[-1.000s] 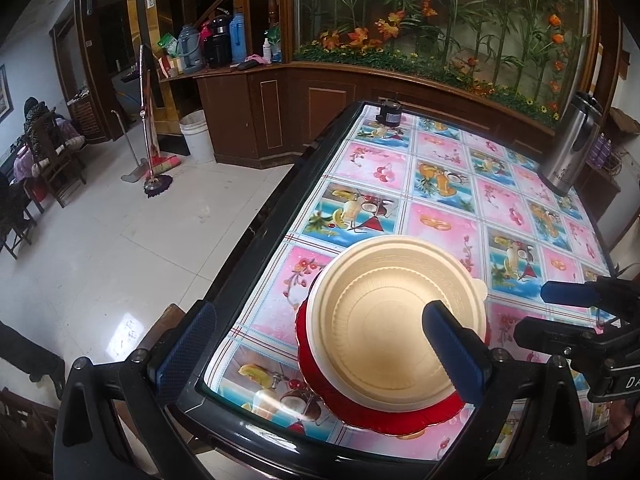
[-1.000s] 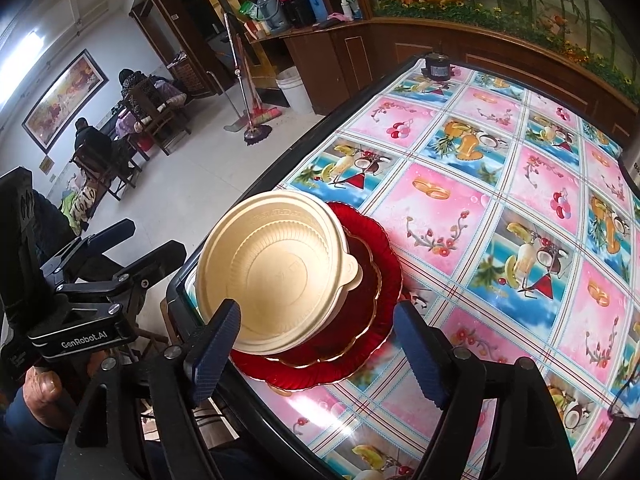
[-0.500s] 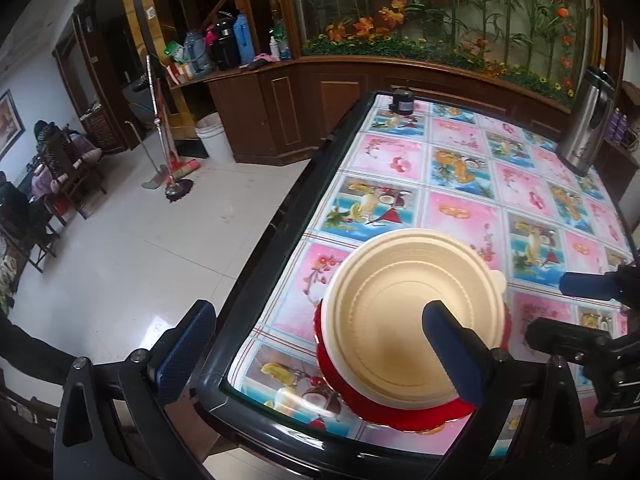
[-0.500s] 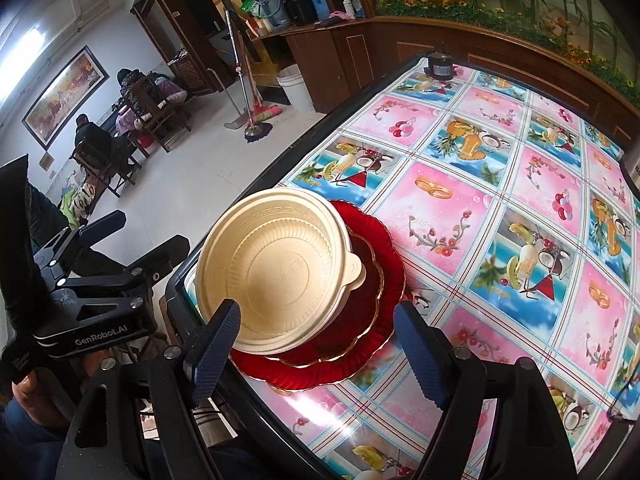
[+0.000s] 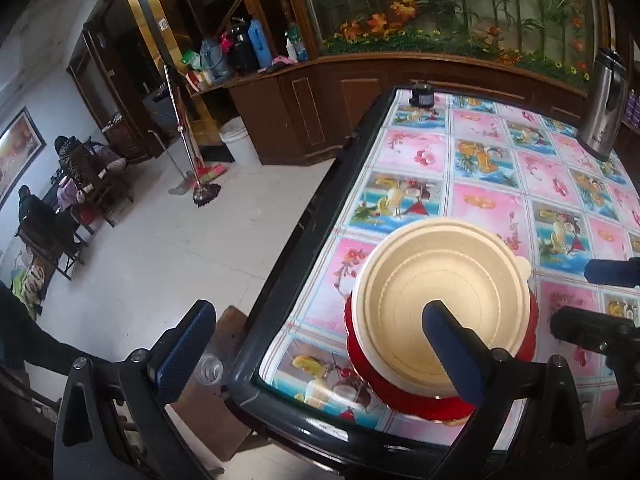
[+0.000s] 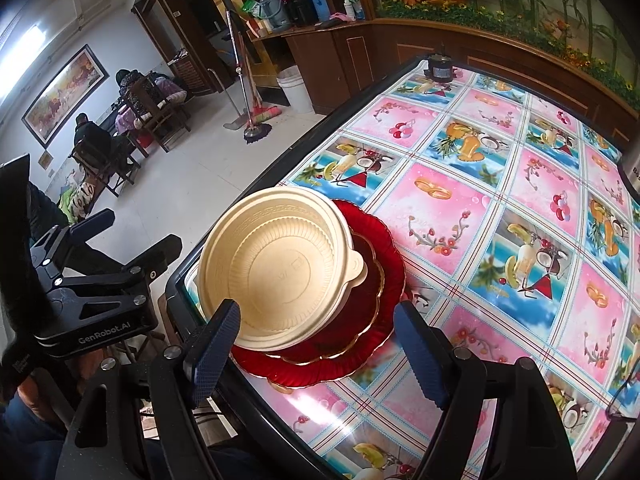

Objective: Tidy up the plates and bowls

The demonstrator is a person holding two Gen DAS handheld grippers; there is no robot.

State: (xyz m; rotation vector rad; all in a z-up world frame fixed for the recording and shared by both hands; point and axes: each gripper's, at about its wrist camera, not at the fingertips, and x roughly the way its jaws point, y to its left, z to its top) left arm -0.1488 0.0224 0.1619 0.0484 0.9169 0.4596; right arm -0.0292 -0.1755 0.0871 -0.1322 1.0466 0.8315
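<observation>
A cream plastic bowl (image 5: 436,300) (image 6: 280,268) sits on stacked red scalloped plates (image 5: 424,400) (image 6: 360,336) at the near left corner of the table. My left gripper (image 5: 316,350) is open, off the table's left edge; its right finger overlaps the bowl in the left wrist view, nothing between the jaws. My right gripper (image 6: 316,352) is open above the near edge of the plates, jaws wide on either side of them, without touching. In the right wrist view the left gripper (image 6: 128,236) shows at the left, beside the table edge.
The table (image 5: 500,168) has a fruit-patterned cloth and a dark raised rim (image 6: 280,176). A steel thermos (image 5: 604,108) stands far right, a small dark jar (image 5: 421,95) at the far edge. Left of the table lies tiled floor with a mop (image 5: 192,152); people sit beyond.
The left gripper's view has swung left, so the bowl and plates now sit further right in it. The right gripper has stayed still, open.
</observation>
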